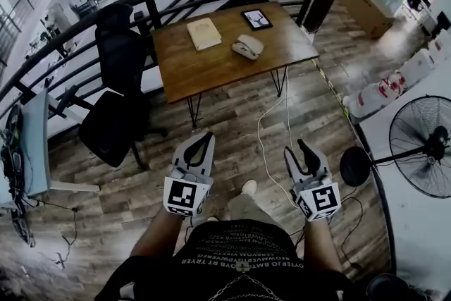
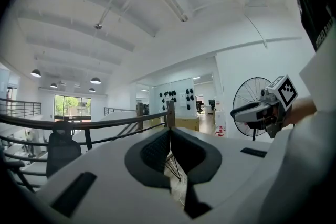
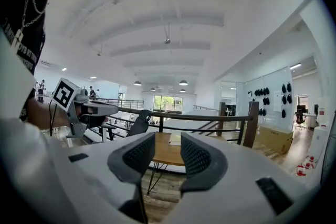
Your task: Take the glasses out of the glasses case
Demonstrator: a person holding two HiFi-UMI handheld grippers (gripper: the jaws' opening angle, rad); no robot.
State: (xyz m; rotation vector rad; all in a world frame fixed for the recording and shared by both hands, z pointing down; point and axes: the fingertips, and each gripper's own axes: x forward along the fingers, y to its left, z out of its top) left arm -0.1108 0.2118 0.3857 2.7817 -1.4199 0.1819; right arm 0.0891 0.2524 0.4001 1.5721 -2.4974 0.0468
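Glasses case (image 1: 248,46), rounded, pale, on smooth wooden table (image 1: 211,70)

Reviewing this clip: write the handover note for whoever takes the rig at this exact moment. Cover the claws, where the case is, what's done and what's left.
Left claw: shut, nothing in it.
Right claw: open, nothing between its jaws.
Both are held low over the plank floor, well short of the brown wooden table.
The pale grey oval glasses case lies on the table's right part, beside the beige book. It looks closed, and no glasses are visible.
Done: nothing yet; the case is untouched.
Left: get to the table, open the case, lift the glasses out.
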